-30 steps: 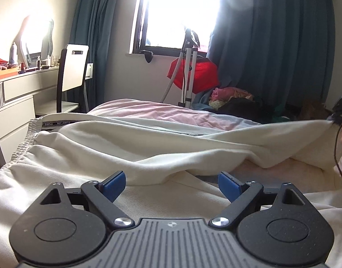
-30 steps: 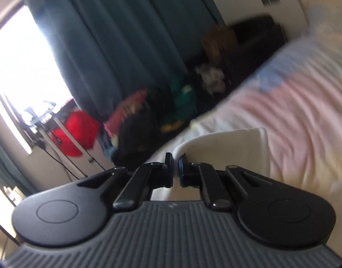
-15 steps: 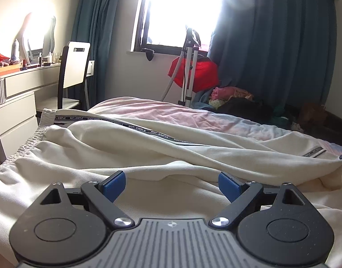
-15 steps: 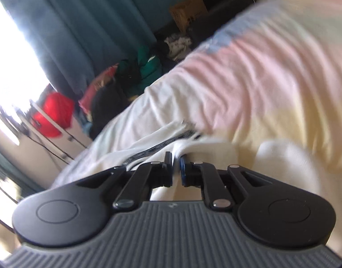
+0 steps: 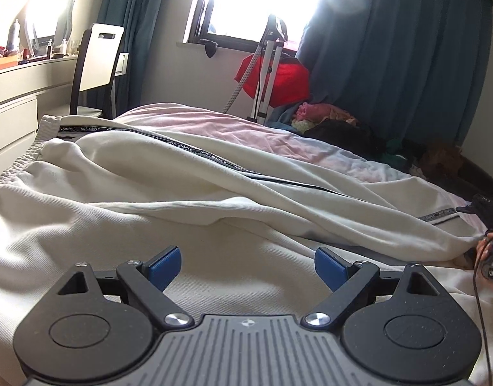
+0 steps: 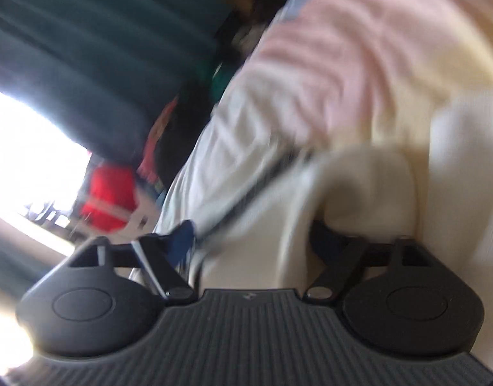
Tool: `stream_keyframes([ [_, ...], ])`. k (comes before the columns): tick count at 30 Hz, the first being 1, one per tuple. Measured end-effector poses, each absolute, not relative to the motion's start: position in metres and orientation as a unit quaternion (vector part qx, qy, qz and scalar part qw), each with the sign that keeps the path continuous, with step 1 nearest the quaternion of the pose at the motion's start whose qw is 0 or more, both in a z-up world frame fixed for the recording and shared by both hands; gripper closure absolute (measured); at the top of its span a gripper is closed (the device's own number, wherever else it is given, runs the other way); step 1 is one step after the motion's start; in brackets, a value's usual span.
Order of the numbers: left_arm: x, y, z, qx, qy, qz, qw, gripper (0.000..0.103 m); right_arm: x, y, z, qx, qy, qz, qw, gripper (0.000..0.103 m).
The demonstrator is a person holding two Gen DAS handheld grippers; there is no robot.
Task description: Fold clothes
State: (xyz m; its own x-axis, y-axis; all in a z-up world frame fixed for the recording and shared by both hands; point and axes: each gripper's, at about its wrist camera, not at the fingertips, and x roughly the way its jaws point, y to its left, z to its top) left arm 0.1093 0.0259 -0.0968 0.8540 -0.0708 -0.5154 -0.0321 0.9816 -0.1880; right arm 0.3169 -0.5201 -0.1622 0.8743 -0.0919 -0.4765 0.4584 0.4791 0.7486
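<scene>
On the bed (image 5: 214, 122), under its pink cover, we see cream trousers (image 5: 150, 186) spread lengthwise, waistband toward the dresser (image 5: 18, 87) and hem at the far right edge. A dark side stripe (image 5: 195, 149) runs down the upper leg, and its repeated white lettering reads "NOT-SIMPLE" (we can read it near the waistband and again farther along; toward the hem it is too small to make out). The upper leg lies folded over the lower one, leaving a long ridge of cloth across the middle of the left wrist view.

The left tongs (image 5: 246, 265) hover low over the near part of the trousers, their blue pads (image 5: 164, 265) wide apart with nothing but flat fabric showing between them; we cannot tell whether the pads touch the cloth below.

At the hem end, the right tongs (image 6: 253, 241) are opening. In the blurred right wrist view a bunch of cream fabric (image 6: 352, 189) with the dark stripe sits between the spreading fingers, no longer pinched. In the left wrist view a fingertip (image 5: 484, 251) and part of that tool show at the right edge, just beside the hem.

Behind the bed stand a white chair (image 5: 101, 61), teal curtains (image 5: 391, 58) and a red bag (image 5: 278, 77) on a stand.
</scene>
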Motion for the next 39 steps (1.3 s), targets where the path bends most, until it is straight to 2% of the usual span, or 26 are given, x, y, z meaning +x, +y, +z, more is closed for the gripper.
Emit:
stream_keyframes([
  [1, 0.110, 0.026, -0.097, -0.091, 0.265, -0.009, 0.960, 0.011, 0.325, -0.520, -0.149, 0.452, 0.197, -0.176, 0.852, 0.084],
  [2, 0.111, 0.025, -0.097, -0.086, 0.258, -0.008, 0.962, 0.011, 0.333, -0.520, -0.136, 0.421, 0.203, -0.187, 0.864, 0.094],
  [7, 0.111, 0.027, -0.095, -0.085, 0.245, -0.011, 0.966, 0.011, 0.325, -0.505, -0.075, 0.285, 0.122, -0.134, 0.941, 0.094],
  [9, 0.109, 0.026, -0.094, -0.081, 0.244, -0.012, 0.966, 0.011, 0.310, -0.511, -0.079, 0.275, 0.130, -0.139, 0.942, 0.094],
  [13, 0.103, 0.024, -0.090, -0.076, 0.238, -0.016, 0.968, 0.011, 0.290, -0.532, -0.127, 0.284, 0.213, -0.167, 0.920, 0.092],
  [15, 0.099, 0.023, -0.087, -0.074, 0.234, -0.016, 0.969, 0.011, 0.277, -0.541, -0.151, 0.310, 0.244, -0.185, 0.900, 0.093],
  [17, 0.096, 0.022, -0.084, -0.072, 0.230, -0.016, 0.970, 0.011, 0.267, -0.554, -0.161, 0.355, 0.237, -0.196, 0.883, 0.093],
  [19, 0.094, 0.022, -0.083, -0.072, 0.225, -0.016, 0.972, 0.011, 0.271, -0.560, -0.150, 0.372, 0.226, -0.198, 0.878, 0.093],
  [22, 0.094, 0.021, -0.083, -0.068, 0.218, -0.018, 0.973, 0.011, 0.296, -0.546, -0.104, 0.283, 0.235, -0.209, 0.906, 0.095],
  [27, 0.099, 0.023, -0.088, -0.086, 0.236, -0.022, 0.968, 0.011, 0.282, -0.536, -0.043, 0.259, 0.111, -0.172, 0.944, 0.095],
  [28, 0.100, 0.024, -0.088, -0.085, 0.240, -0.021, 0.967, 0.011, 0.275, -0.536, -0.042, 0.242, 0.111, -0.175, 0.948, 0.095],
  [36, 0.100, 0.033, -0.084, -0.104, 0.249, -0.014, 0.963, 0.011, 0.231, -0.553, -0.150, 0.198, 0.281, -0.228, 0.911, 0.092],
  [39, 0.099, 0.033, -0.084, -0.104, 0.249, -0.014, 0.963, 0.011, 0.216, -0.549, -0.157, 0.176, 0.273, -0.226, 0.918, 0.079],
])
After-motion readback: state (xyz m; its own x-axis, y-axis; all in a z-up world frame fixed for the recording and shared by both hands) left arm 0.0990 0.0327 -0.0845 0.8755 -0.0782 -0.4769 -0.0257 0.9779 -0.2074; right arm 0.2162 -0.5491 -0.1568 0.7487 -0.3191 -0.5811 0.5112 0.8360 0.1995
